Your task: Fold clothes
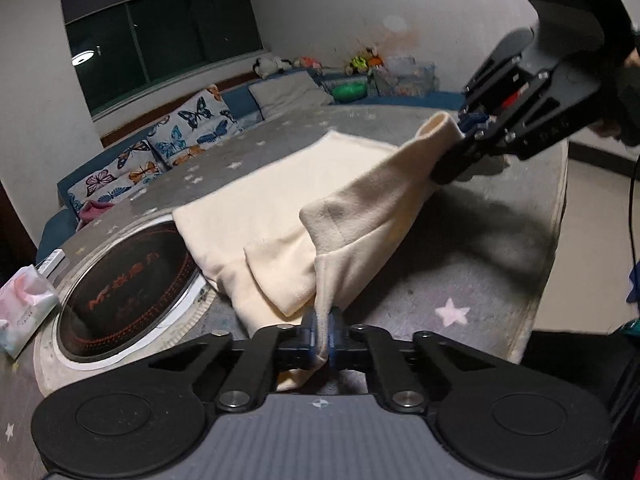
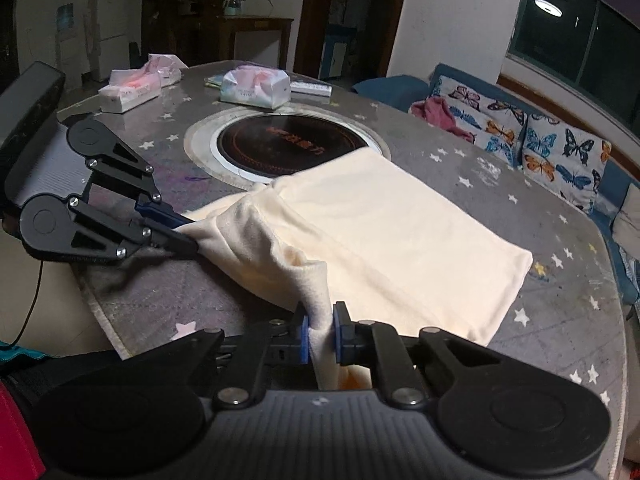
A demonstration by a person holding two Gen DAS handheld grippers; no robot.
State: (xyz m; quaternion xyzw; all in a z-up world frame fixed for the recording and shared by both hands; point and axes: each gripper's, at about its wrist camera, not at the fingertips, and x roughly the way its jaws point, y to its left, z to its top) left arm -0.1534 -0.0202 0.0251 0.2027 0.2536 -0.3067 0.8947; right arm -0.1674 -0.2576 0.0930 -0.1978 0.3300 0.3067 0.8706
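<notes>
A cream garment lies partly flat on the round grey table; it also shows in the right wrist view. My left gripper is shut on one near corner of it, lifted off the table. My right gripper is shut on the other near corner. Each gripper shows in the other's view: the right gripper at the upper right, the left gripper at the left. The near edge of the garment hangs raised between them; its far part rests on the table.
A black round cooktop is set in the table's middle, touching the garment's far edge. Tissue packs and a remote lie on the far side. A butterfly-cushioned bench runs along the wall.
</notes>
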